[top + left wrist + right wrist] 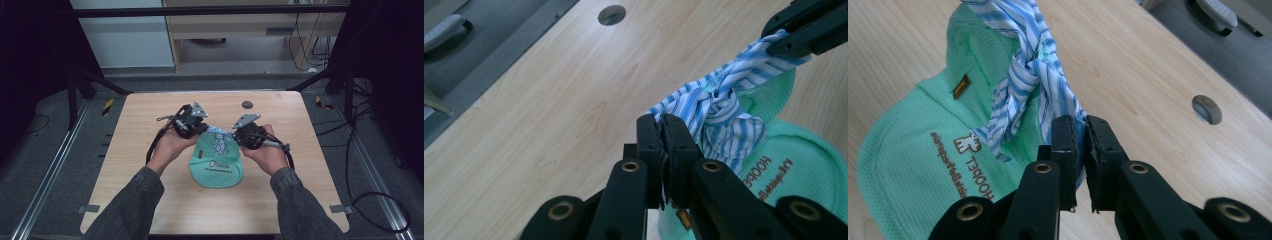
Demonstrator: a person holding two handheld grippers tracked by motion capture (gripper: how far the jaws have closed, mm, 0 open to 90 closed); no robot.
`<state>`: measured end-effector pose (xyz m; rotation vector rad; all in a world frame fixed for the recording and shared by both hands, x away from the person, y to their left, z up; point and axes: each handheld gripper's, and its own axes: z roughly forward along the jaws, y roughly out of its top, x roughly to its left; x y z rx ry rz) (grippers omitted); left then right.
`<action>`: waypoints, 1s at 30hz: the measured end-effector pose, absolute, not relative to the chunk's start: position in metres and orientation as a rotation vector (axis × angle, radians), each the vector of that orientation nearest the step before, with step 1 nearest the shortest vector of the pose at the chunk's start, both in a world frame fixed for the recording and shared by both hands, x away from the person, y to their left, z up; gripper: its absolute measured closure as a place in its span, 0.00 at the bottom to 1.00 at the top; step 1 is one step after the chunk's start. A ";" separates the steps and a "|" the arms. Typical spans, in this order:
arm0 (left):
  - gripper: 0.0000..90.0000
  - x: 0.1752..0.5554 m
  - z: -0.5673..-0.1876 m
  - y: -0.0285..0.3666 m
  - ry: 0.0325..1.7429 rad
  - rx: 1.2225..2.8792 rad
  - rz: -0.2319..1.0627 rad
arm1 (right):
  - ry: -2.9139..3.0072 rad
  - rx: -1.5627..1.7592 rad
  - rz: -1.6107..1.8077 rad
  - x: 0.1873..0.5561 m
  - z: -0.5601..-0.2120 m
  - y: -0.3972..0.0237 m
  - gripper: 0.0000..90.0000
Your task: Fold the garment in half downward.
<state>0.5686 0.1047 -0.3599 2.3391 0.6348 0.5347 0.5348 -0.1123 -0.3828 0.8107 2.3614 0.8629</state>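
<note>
A pale wooden surface (150, 165) carried a mint-green pouch (216, 167) at its centre. Its blue-striped tie (218, 138), knotted, stretched above the pouch's top. The left claw (204, 128) clamped one end; the right claw (235, 134) clamped the other.

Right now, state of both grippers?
Left gripper: closed on one end of the striped ribbon.
Right gripper: closed on its other end.
</note>
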 end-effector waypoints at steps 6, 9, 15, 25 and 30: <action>0.97 0.571 -0.350 0.096 0.618 2.335 0.555 | 2.334 0.823 0.876 0.536 -0.374 -0.119 0.92; 0.97 0.564 -0.357 0.093 0.593 2.349 0.564 | 2.345 0.823 0.869 0.534 -0.380 -0.121 0.92; 0.97 0.552 -0.372 0.096 0.592 2.353 0.571 | 2.362 0.822 0.873 0.529 -0.393 -0.122 0.92; 0.97 0.546 -0.381 0.110 0.627 2.336 0.548 | 2.378 0.796 0.867 0.530 -0.396 -0.113 0.92; 0.97 0.540 -0.387 0.115 0.644 2.324 0.532 | 2.391 0.785 0.863 0.530 -0.398 -0.109 0.92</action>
